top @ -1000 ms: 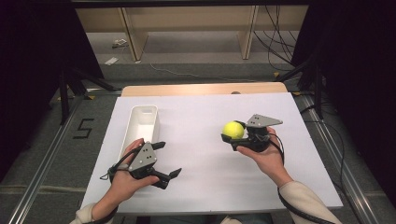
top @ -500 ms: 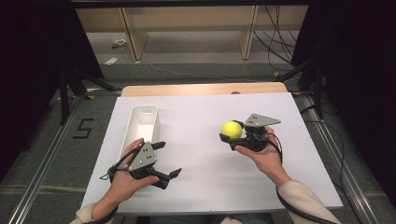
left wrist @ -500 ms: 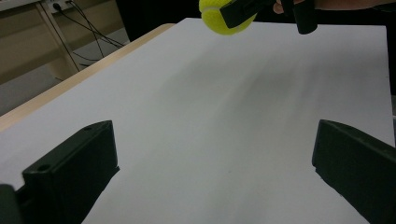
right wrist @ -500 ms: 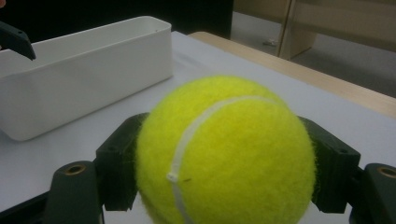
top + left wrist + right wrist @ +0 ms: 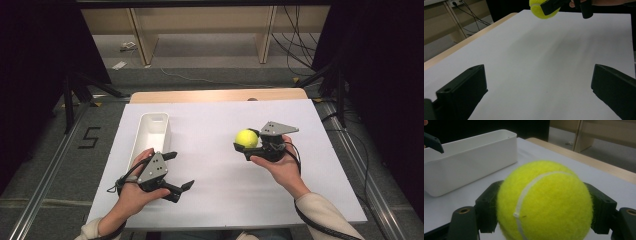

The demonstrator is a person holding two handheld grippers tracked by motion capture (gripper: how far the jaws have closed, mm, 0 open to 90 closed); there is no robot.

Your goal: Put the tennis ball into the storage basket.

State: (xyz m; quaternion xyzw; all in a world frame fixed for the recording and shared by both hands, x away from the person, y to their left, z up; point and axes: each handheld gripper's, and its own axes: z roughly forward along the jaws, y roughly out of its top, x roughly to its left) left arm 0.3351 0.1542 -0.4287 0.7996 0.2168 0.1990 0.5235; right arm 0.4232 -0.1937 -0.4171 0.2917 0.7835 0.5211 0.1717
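Tennis ball [image 5: 246, 138] held off the worktop, toward its right edge, clenched across its middle by the right gripper [image 5: 248, 141]. Light, springy, felt grips well; squeeze at the widest girth. Left gripper [image 5: 181, 171] spread wide, empty, near the white bin [image 5: 150, 134].

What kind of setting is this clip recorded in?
Probably a lab recording station: a table with a white board as work surface, dark curtains at the sides, loose cables on the floor, and bare wooden shelving behind.
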